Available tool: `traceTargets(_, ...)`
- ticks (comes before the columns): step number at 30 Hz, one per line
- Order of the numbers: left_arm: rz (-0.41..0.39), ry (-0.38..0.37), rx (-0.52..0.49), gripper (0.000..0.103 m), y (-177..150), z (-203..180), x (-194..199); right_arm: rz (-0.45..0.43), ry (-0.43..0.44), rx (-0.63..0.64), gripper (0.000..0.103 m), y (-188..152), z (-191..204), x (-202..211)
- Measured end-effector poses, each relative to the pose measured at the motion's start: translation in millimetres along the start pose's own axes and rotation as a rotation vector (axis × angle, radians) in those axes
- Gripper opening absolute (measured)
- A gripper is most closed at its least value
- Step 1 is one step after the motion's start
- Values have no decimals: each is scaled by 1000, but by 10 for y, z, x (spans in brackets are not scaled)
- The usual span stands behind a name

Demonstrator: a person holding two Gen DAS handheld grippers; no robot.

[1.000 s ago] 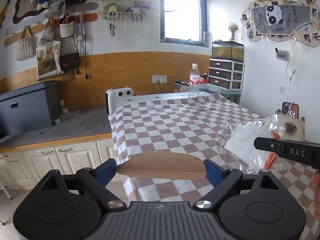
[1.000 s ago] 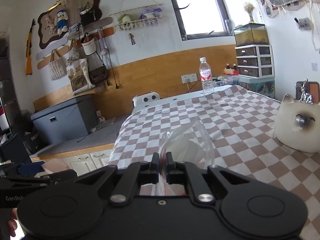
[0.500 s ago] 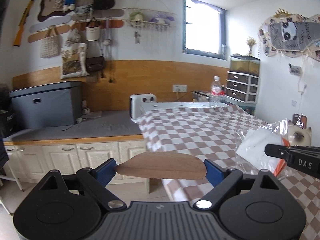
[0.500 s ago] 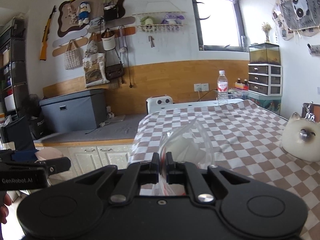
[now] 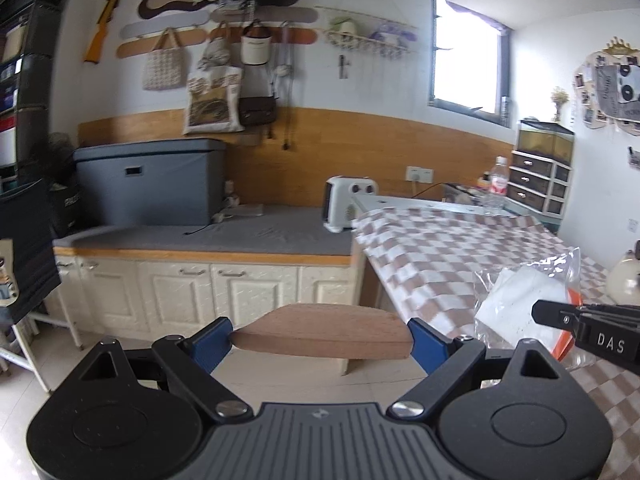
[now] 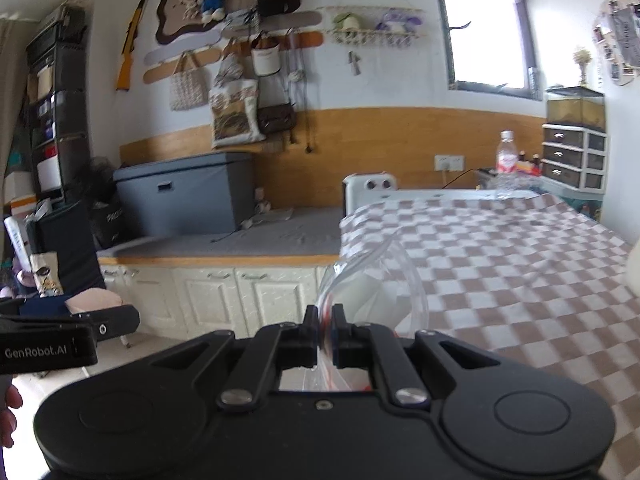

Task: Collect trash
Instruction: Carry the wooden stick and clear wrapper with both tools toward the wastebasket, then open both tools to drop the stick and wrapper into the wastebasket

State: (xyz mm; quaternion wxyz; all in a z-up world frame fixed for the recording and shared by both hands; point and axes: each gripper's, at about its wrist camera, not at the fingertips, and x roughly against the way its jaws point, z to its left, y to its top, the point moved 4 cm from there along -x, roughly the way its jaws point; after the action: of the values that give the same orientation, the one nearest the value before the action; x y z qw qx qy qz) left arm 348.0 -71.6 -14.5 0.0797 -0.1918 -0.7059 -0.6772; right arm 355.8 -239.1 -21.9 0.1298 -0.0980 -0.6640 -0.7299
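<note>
Right tool (image 6: 325,330) pressed together, pinching the edge of a clear plastic bag (image 6: 372,280) with something white inside and an orange-red strip at the pinched edge. Bag bulging up and forward from the pads, off the surface, near the left edge of the checked cloth (image 6: 500,248). Same bag (image 5: 520,308) seen from the left wrist view at far right, gripped by the black fingertips (image 5: 552,316) of the right tool, hanging above the near corner of the checked cloth (image 5: 440,248).

Left tool (image 5: 320,334) spread wide yet clamped on a flat wooden board (image 5: 320,332), blue pads (image 5: 210,344) pressing on its two ends, board level across the view. Seen from the right wrist view at far left, a black fingertip of the left tool (image 6: 116,320), with part of a hand (image 6: 8,412) below it at the picture's edge.

Beyond the tools: cream cupboards (image 5: 192,296) under a grey-covered worktop (image 5: 240,234), a grey storage box (image 5: 152,184) at far left on it, a small white heater (image 5: 348,200) beside the cloth. A water bottle (image 5: 498,184) upright at the far end of the cloth, a set of small drawers (image 5: 540,184) further right. Bags (image 5: 212,100) hanging on the far wall, a window (image 5: 468,64) to their right. Pale tiled floor (image 5: 48,376) at near left.
</note>
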Motion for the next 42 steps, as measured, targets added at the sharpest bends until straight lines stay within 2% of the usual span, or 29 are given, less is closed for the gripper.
traceTargets(8,58,54,34,92,-312,536,-165,97,21,27,7,-369,557,-350)
traceTargets(13,123,73,60,92,-647,806,-377,175,14,25,7,-751,775,-649)
traceTargets(20,241,74,75,92,-1206,1085,-781,308,-12,-10,7,-1367,853,-1120)
traceTargets(29,390,49,97,92,-1863,1252,-1305,469,-33,-14,7,-2106,911,-1674)
traceTargets(42,612,8,123,92,-2701,1190,-1997,713,-55,-149,7,-3157,719,-2312)
